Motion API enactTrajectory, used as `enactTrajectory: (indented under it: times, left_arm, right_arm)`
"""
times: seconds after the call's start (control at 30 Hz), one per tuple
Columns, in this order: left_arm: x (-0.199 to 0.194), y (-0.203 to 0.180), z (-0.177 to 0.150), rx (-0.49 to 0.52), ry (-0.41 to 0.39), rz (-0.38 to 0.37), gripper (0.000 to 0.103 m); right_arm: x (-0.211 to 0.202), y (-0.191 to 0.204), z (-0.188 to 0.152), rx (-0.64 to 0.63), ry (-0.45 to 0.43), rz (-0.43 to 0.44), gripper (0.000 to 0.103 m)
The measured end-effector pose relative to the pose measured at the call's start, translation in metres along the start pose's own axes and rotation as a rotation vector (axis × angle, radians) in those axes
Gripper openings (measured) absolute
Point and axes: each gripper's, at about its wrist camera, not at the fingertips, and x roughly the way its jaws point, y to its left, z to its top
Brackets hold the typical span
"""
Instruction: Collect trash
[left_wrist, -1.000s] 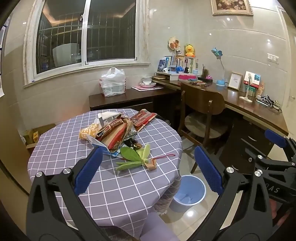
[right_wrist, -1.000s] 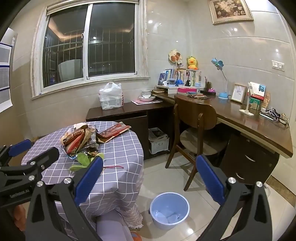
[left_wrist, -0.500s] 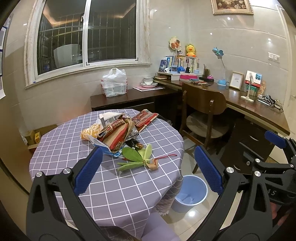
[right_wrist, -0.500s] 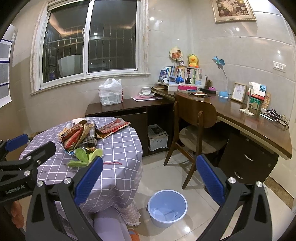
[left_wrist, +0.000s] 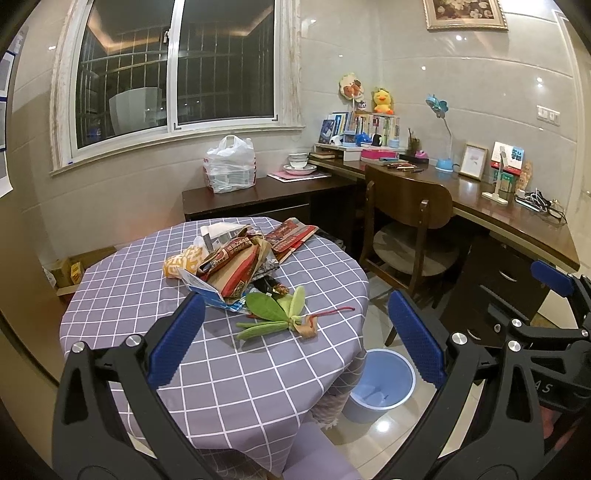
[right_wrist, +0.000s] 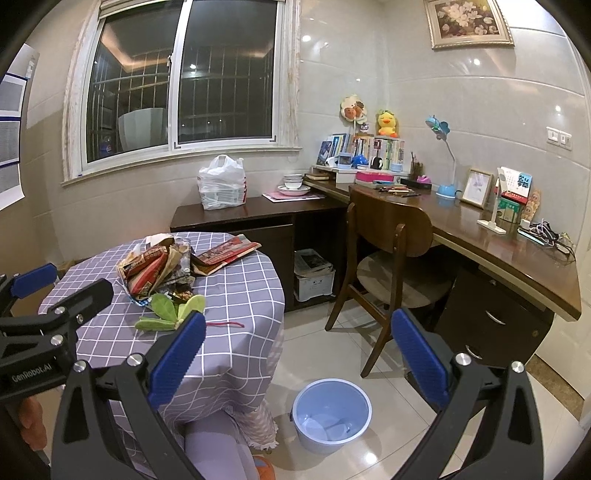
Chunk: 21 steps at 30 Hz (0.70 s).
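A heap of crumpled snack wrappers (left_wrist: 229, 264) (right_wrist: 155, 267) lies on the round table with the grey checked cloth (left_wrist: 155, 291) (right_wrist: 240, 295). In front of the heap lie green leaves with a red string (left_wrist: 275, 314) (right_wrist: 166, 314). A flat red wrapper (left_wrist: 291, 236) (right_wrist: 225, 254) rests behind it. A pale blue bin (left_wrist: 382, 384) (right_wrist: 330, 413) stands on the floor right of the table. My left gripper (left_wrist: 295, 341) is open above the table's near part. My right gripper (right_wrist: 299, 362) is open over the floor near the bin. Both hold nothing.
A wooden chair (right_wrist: 384, 254) stands at the dark L-shaped desk (right_wrist: 517, 251), right of the table. A white plastic bag (right_wrist: 221, 184) and bowls sit on the low cabinet under the window. A person's knee (right_wrist: 214, 446) shows below the table edge.
Both cameras have shifted slightly, so the table and bin sit a little differently in view. Both grippers stay open and nothing on the table has moved.
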Motion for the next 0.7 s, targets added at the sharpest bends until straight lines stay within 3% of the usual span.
enactTrajectory:
  times: [0.7]
  left_arm:
    - [-0.0027, 0.0028, -0.0063, -0.001, 0.000, 0.016, 0.097]
  right_arm:
    - [-0.0063, 0.0046, -0.0029, -0.016, -0.001, -0.007, 0.099]
